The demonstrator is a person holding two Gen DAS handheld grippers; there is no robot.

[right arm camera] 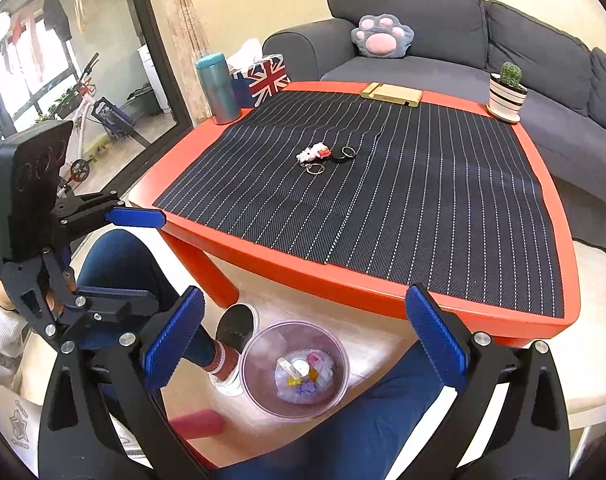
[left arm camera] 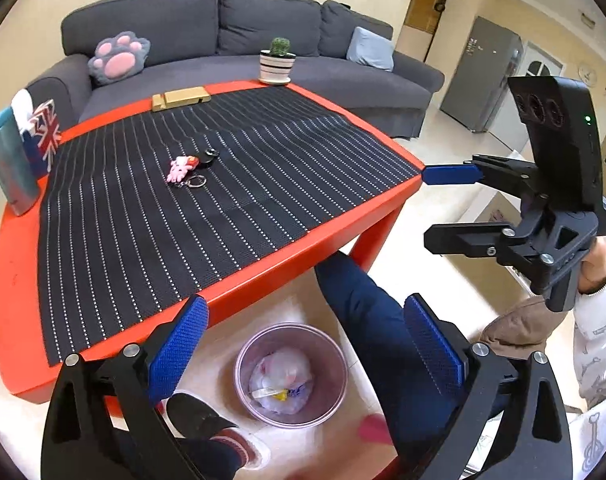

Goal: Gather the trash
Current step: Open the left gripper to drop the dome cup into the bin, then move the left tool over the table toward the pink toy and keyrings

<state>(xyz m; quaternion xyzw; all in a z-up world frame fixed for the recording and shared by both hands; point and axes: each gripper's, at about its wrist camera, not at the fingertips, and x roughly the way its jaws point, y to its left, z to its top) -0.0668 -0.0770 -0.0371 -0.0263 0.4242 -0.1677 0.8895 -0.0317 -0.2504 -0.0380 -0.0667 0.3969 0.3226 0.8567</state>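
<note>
Standing upright on floor, bin mouth up, trash inside.

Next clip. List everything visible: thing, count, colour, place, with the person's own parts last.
Table: one, red, centre.
Mat: one, black striped, on table.
Keychain: one, pink-white, mid-mat.
Black fob: one, beside keychain.
Flask: one, teal, table corner.
Tissue box: one, flag print, beside flask.
Wooden stand: one, tan, far edge.
Cactus pot: one, striped white, far corner.
Sofa: one, grey, behind table.
Paw cushion: one, grey-pink, on sofa.
Bin: one, clear, floor, trash inside.
Legs: two, blue jeans.
Left gripper: open, blue fingers.
Right gripper: open.
</note>
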